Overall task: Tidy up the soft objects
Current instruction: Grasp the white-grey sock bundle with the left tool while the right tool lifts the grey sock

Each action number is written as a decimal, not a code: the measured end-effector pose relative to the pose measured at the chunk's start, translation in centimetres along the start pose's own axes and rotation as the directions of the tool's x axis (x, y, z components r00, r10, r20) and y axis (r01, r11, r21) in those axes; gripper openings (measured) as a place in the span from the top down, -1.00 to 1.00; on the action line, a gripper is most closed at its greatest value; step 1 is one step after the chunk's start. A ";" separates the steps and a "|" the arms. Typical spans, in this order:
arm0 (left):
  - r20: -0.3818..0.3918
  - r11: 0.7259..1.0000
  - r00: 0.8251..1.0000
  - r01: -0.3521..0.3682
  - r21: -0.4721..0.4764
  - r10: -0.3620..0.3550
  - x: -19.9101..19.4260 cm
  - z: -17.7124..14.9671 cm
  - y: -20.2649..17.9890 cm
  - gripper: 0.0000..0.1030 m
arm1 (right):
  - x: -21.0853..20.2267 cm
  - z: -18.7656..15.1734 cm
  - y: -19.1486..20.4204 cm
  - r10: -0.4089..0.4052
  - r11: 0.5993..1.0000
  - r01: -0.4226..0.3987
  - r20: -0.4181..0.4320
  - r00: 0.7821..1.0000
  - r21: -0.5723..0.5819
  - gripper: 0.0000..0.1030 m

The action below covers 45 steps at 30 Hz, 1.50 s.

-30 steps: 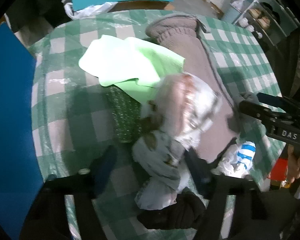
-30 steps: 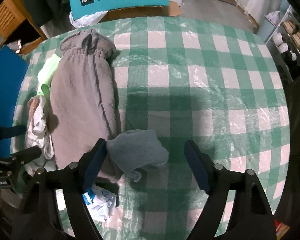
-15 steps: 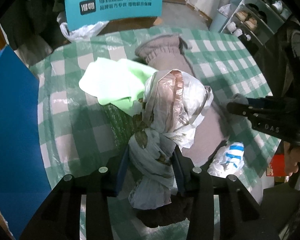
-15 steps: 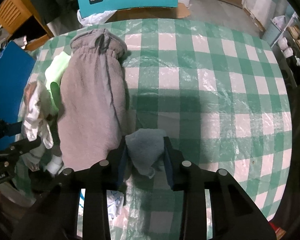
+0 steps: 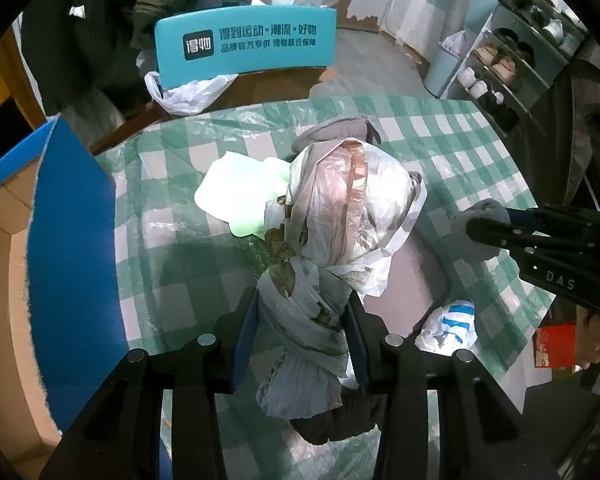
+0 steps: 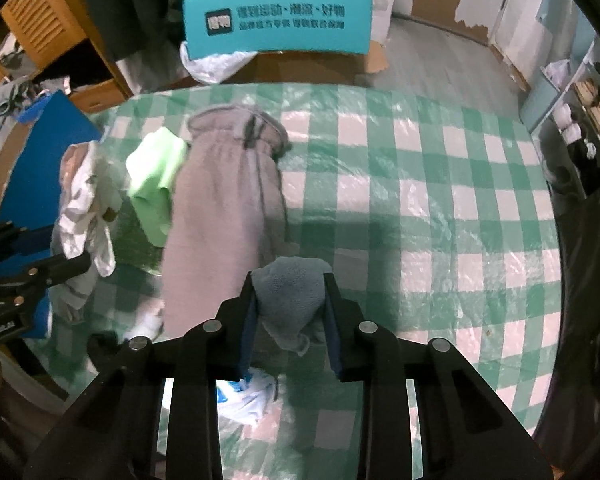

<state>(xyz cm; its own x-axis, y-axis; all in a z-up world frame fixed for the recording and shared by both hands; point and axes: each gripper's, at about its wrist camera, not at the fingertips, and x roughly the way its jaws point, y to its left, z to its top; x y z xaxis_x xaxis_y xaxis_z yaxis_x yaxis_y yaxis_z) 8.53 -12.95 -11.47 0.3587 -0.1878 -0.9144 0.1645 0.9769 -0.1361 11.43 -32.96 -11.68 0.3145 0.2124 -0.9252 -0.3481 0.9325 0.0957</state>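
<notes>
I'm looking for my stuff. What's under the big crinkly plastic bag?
The plastic bag, pinched in the left gripper, hangs over the light green cloth, the long grey garment and the checked tablecloth. Whatever lies directly beneath its bulk is hidden.

Your left claw (image 5: 302, 312) points steeply down, both pads pressed on the knotted neck of a bundle of plastic bags (image 5: 340, 216) that bulges ahead of its fingertips. Your right claw (image 6: 290, 304) also tilts steeply down, jaws closing on a grey sock (image 6: 290, 288) pinched between its blue pads.
</notes>
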 end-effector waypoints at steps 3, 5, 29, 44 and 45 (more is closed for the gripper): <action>0.009 1.000 1.000 -0.007 0.006 0.007 -0.6 -0.1 0.0 0.18 | -0.8 0.1 0.7 0.004 1.000 -0.004 0.014 1.000 -0.009 0.45; 0.017 1.000 1.000 -0.016 0.014 0.015 -1.1 -0.1 -0.1 0.18 | -1.4 0.2 1.1 0.006 1.000 -0.006 0.024 1.000 -0.015 0.45; 0.094 0.997 0.993 -0.073 0.016 0.071 -7.1 -1.1 1.5 0.19 | -7.8 0.4 5.3 0.071 0.994 -0.059 0.134 0.988 -0.088 0.45; 0.111 0.997 0.990 -0.082 -0.007 0.083 -10.4 -3.0 3.4 0.18 | -10.3 0.8 8.9 0.117 0.984 -0.089 0.182 0.976 -0.156 0.45; 0.113 0.997 0.990 -0.080 -0.012 0.081 -10.6 -3.1 3.6 0.19 | -10.3 0.9 9.2 0.120 0.983 -0.091 0.182 0.976 -0.160 0.45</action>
<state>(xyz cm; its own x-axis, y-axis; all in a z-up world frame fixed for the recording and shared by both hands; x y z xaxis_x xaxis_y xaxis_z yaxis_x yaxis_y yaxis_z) 2.47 -7.16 -3.42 0.4726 -0.1186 -0.8733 0.1241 0.9900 -0.0673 5.77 -26.33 -0.95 0.4258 0.3725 -0.8246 -0.5122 0.8505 0.1197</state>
